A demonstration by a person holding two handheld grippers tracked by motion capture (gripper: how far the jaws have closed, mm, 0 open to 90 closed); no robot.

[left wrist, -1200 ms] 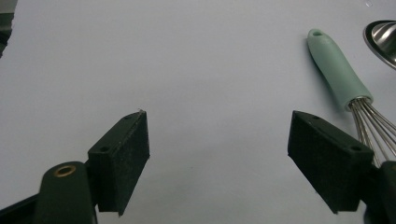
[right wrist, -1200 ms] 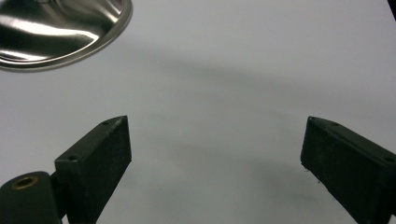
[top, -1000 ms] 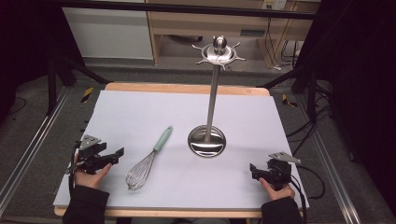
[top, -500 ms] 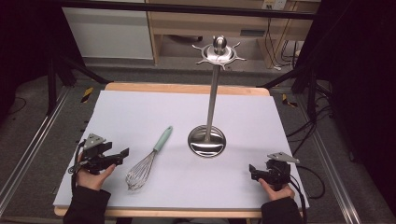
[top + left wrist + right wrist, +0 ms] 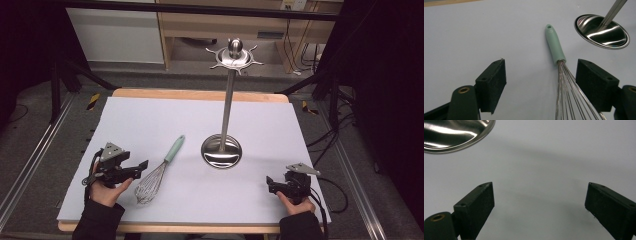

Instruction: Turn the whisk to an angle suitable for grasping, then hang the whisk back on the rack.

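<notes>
1. Since it carries everything, the worktop (image 5: 150, 120) comes first: a wooden top under a pale sheet, bare but for two things.
2. Near the middle stands a tall steel utensil stand (image 5: 226, 115) — a slim pole on a dished round base, with a hooked crown at the top. It is probably bottom-heavy and stiff.
3. Just left of the base lies a whisk (image 5: 560, 75), flat on the sheet, with its mint handle toward the stand and its wire loops toward the person. It looks light; the wires would spring and slip, so the firm handle is the better place to grip.
4. Beside the loops hovers the left hand-held gripper (image 5: 131, 169), held low in the person's left hand, jaws spread wide and empty — the wires run up between them in the left gripper view.
5. At the near right corner, the right hand-held gripper (image 5: 272, 184) rests low, jaws likewise wide apart over bare sheet, well apart from the whisk.
</notes>
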